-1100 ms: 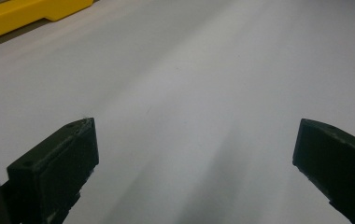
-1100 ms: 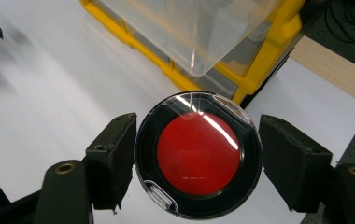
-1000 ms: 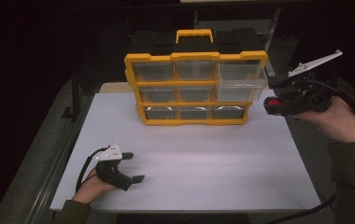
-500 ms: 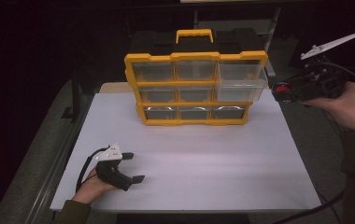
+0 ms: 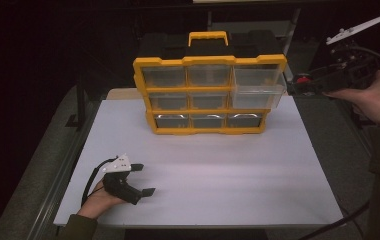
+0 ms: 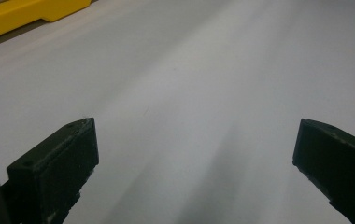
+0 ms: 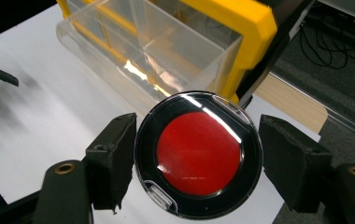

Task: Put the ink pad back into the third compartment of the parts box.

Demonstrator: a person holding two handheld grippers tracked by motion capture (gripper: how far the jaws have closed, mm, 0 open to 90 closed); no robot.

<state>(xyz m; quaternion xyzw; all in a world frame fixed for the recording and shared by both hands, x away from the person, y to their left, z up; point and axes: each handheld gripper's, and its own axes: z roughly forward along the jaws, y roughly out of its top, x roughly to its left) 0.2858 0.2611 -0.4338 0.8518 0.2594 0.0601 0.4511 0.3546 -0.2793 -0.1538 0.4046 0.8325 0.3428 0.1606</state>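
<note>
A yellow organiser (image 5: 209, 95) (clear drawers, black top) stands on the white bench (image 5: 203, 175); the round disc (image 7: 198, 154) is red, black-rimmed.

The left tool (image 5: 142, 179) lies low on the worktop (image 5: 218, 165) at its near left corner, held by the left hand (image 5: 100, 200), its jaws spread wide with nothing between them. The right tool (image 5: 298, 86) is raised at the far right in the right hand (image 5: 378, 102), pointing left. A round red-and-black disc (image 7: 199, 154) sits between its jaws, touching one; a small gap shows at the other.

Round red disc in black rim (image 7: 198, 155) between the right tongs (image 7: 196, 156), beside pulled-out clear drawer (image 7: 150, 49)
</note>
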